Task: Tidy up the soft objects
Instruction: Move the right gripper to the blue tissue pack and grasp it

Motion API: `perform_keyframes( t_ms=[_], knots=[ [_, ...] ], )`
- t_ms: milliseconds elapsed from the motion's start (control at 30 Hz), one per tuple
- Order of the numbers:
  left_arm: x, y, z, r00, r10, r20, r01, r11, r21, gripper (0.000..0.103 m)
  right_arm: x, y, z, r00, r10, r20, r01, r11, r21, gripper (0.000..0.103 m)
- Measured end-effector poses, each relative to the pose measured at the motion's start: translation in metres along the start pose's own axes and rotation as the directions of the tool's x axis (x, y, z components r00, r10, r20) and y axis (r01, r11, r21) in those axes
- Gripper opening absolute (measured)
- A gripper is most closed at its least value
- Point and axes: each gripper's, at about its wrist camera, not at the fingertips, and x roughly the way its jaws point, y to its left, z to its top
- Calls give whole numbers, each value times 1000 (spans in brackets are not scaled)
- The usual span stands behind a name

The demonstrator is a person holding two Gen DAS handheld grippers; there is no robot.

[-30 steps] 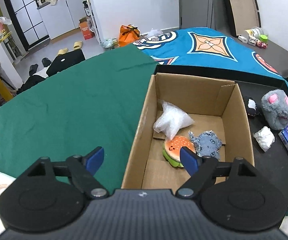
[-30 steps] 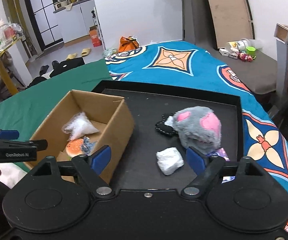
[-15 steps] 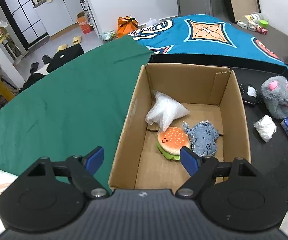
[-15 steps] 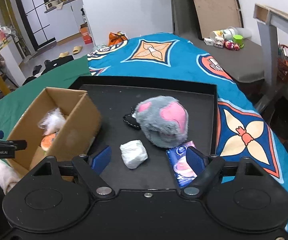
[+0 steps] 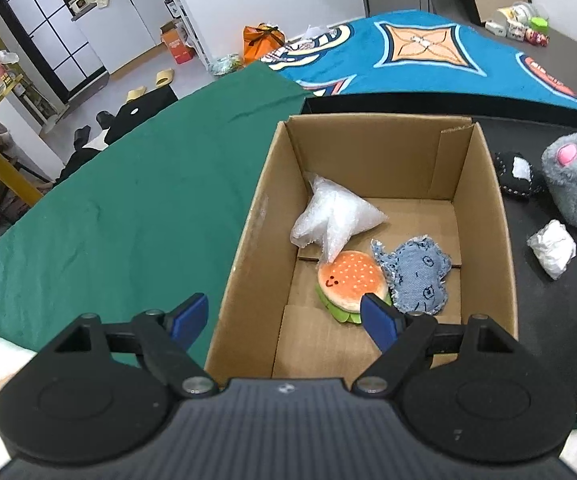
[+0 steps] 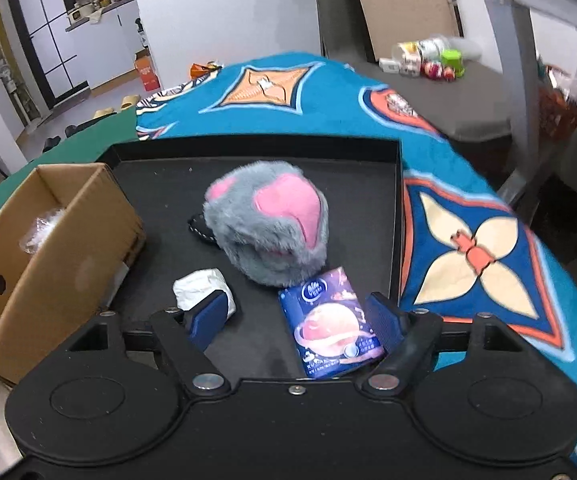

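An open cardboard box point(image 5: 500, 216) holds a burger plush point(image 5: 348, 280), a denim plush point(image 5: 418, 274) and a clear plastic bag point(image 5: 334, 216). My left gripper point(image 5: 284, 318) is open and empty, above the box's near left wall. On the black tray point(image 6: 368, 200) lie a grey and pink furry paw point(image 6: 272, 220), a white wad point(image 6: 198, 288), a blue tissue pack point(image 6: 328, 320) and a small black pouch point(image 5: 514, 176). My right gripper point(image 6: 296, 320) is open, with the tissue pack between its fingers.
The box point(image 6: 60, 248) stands at the tray's left end. A green cloth point(image 5: 128, 200) covers the table to the left and a blue patterned cloth point(image 6: 468, 240) to the right. A grey table leg point(image 6: 516, 40) stands at the far right.
My right gripper has swung right and forward, from in front of the white wad to around the tissue pack. My left gripper has risen and moved in over the box.
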Motion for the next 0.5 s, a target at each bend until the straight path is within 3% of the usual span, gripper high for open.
perform_keyframes(
  t_ms=[300, 500],
  knots=[
    [14, -9, 6, 999, 43, -33, -42, 998, 38, 82, 21, -6, -6, 999, -6, -36, 6, 1000, -8, 74],
    [18, -10, 7, 998, 42, -45, -41, 999, 12, 82, 29, -3, -8, 998, -30, -48, 28, 999, -47, 74]
  ],
)
